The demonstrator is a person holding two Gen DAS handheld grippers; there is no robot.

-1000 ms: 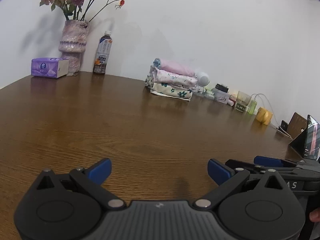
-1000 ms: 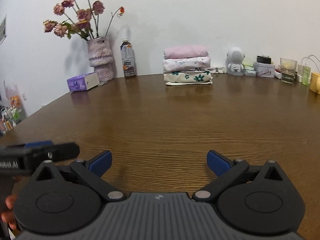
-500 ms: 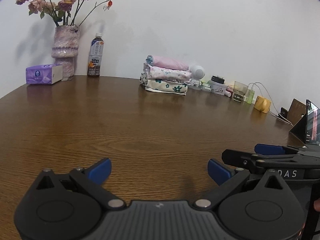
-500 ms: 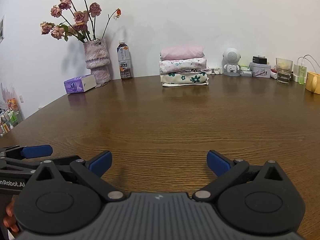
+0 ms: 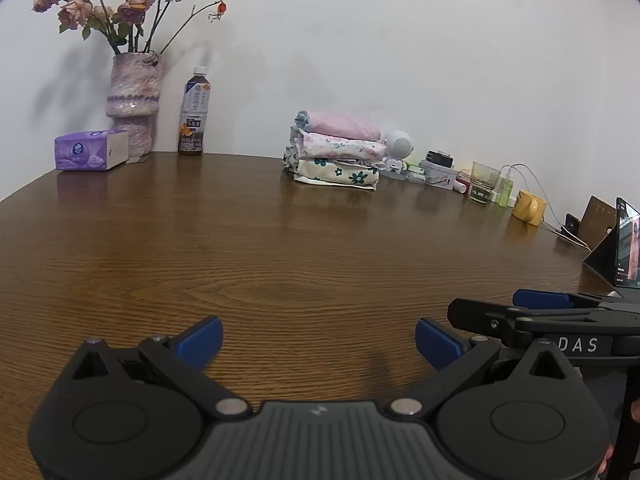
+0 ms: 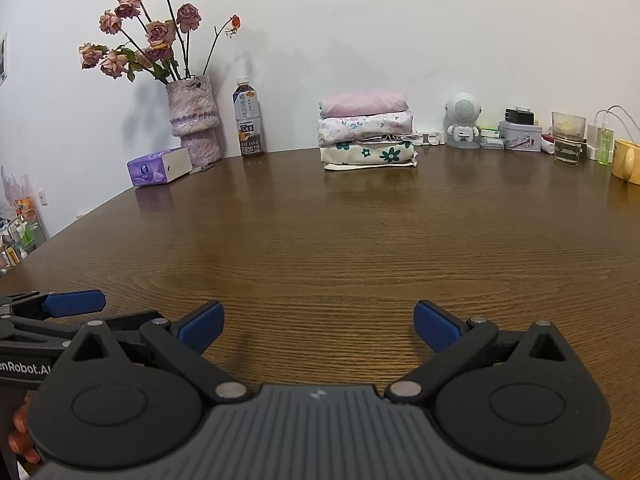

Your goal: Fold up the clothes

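Note:
A stack of three folded clothes (image 5: 336, 150) (image 6: 366, 132) rests at the far edge of the brown wooden table (image 5: 280, 248) (image 6: 340, 240), pink on top, floral pieces beneath. My left gripper (image 5: 318, 342) hovers low over the near part of the table, open and empty. My right gripper (image 6: 318, 326) is beside it, also open with nothing between its blue pads. Each gripper shows in the other's view: the right one (image 5: 516, 312) at the lower right, the left one (image 6: 72, 308) at the lower left. Both are far from the stack.
Along the wall stand a vase of dried roses (image 6: 194, 120), a tea bottle (image 6: 248, 124), a purple tissue pack (image 6: 158, 168), a white robot-shaped speaker (image 6: 462, 120), a glass (image 6: 568, 136) and a yellow mug (image 5: 528, 208). A propped tablet (image 5: 626, 252) stands at the right.
Both grippers have shifted slightly, and the left view has turned so the clothes stack sits nearer its middle. The right gripper reaches further into the left view. Both stay open.

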